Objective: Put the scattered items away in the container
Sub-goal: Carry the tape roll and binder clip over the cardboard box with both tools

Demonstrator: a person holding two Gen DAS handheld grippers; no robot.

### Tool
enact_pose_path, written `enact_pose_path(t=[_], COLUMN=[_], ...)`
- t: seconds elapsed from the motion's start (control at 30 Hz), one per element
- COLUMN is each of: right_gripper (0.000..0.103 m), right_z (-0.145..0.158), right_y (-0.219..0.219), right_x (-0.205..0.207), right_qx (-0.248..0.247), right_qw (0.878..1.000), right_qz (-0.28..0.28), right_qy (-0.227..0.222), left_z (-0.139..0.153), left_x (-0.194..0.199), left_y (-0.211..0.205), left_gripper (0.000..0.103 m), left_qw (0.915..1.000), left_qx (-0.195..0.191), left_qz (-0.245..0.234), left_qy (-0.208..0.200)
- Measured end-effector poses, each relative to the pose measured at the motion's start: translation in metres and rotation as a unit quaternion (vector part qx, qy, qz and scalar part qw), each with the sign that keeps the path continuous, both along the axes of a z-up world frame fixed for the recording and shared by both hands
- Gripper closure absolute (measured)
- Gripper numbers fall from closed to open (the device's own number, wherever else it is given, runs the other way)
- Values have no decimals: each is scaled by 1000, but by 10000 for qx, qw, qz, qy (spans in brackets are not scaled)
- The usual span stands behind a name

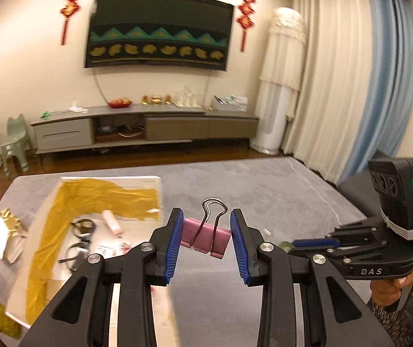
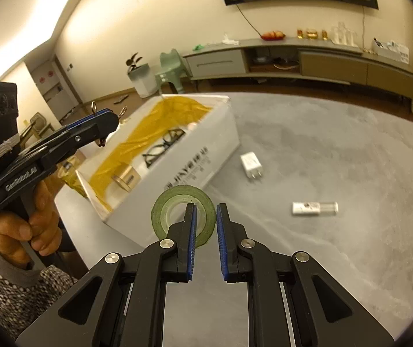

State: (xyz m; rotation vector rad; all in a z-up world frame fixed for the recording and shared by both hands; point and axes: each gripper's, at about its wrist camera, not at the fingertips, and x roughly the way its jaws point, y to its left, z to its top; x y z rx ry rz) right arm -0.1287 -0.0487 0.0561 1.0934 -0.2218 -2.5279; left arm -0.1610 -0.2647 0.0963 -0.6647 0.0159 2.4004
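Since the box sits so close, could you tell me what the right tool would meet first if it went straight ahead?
Apart from the green tape roll it already grips, the right tool would probably meet the white box at its near wall; depth is uncertain.

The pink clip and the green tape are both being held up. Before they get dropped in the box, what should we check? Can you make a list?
1. Pink clip gripped by the left gripper: ok, both pads touch its ends.
2. Green tape gripped by the right gripper: ok, one finger passes through the hole and the ring's wall sits between the pads.
3. White box open on top: ok, gold lining shows.
4. Room left inside: ok, glasses and a gold item leave space.
5. Left gripper above the box: cannot tell for sure; it looks near the box's edge.
6. Everything tidied: not ok, white charger and small tube lie on the grey surface.
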Motion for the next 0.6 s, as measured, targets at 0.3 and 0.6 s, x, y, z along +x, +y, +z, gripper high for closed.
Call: enact_pose_path(t=[0.3, 0.6], right_gripper=[88, 88], right_z=[29, 45], right_y=[-41, -84], right_x=[-11, -29], right_qx=[28, 253], right_qw=[9994, 9976], right_qz=[283, 533], right_qy=[219, 358], left_z=[10, -5], left_x=[-5, -18], left_y=[-63, -92], left_gripper=[68, 68], left_qw=[9976, 9967], left_qx=[446, 333], left_qz=[524, 710], left_qy=[41, -225])
